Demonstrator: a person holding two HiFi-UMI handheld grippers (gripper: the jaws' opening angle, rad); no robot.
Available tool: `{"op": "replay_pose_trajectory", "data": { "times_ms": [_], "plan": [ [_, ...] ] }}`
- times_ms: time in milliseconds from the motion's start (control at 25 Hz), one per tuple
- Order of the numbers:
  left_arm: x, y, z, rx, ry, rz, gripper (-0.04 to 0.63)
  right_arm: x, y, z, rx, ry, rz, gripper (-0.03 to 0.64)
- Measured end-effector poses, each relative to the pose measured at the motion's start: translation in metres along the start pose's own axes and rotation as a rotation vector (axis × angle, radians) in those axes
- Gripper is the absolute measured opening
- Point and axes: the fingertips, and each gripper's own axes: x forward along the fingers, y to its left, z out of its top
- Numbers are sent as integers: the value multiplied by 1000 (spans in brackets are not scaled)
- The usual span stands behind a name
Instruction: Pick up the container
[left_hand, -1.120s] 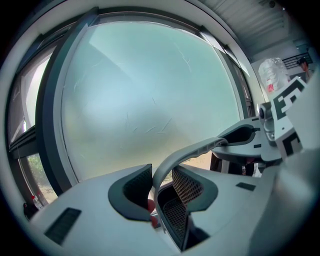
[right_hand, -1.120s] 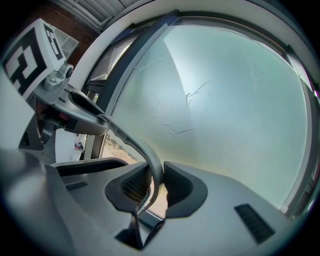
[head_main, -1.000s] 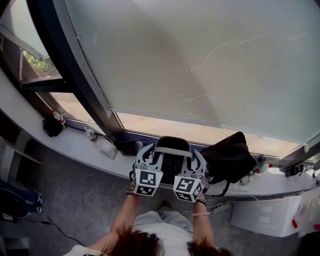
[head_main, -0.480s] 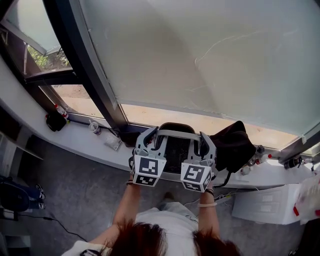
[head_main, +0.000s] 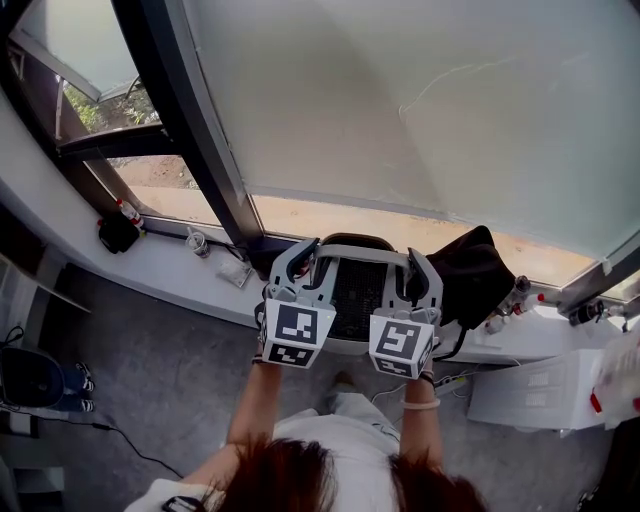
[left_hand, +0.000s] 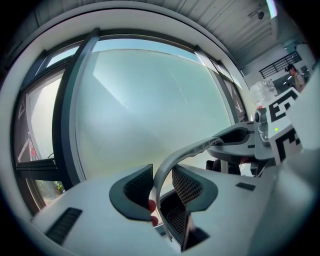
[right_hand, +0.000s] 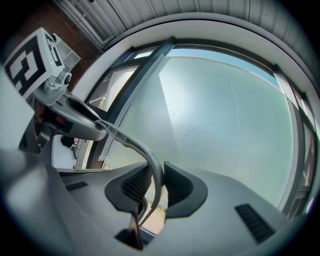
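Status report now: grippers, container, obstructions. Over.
Both clamped on the handle, left gripper and right gripper. The container hangs from it over the window sill. A black bag sits close on its right.

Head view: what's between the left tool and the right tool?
Head view shows the grey handle, clamped by left tool and right tool, above the black mesh container.

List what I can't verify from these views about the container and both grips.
- Container contents: head view, dark mesh, near part covered by the left gripper and right gripper.
- Its underside and gap to the sill: head view, hidden by the container itself and the grippers.
- Container body: both gripper views show mostly the handle; each gripper's own body hides the rest.
- Small bottles on the sill: too small to identify.
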Motion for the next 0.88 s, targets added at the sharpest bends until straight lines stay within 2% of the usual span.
{"op": "replay_pose_trajectory", "data": {
  "times_ms": [440,880],
  "plan": [
    [-55,-4,17,-12,-39,-15,130,-50,12,34,8,-52,-18,91],
    [-109,-15,14,-12,-63,-23,129,-101,30,43,-3,-57,-34,89]
  ]
}}
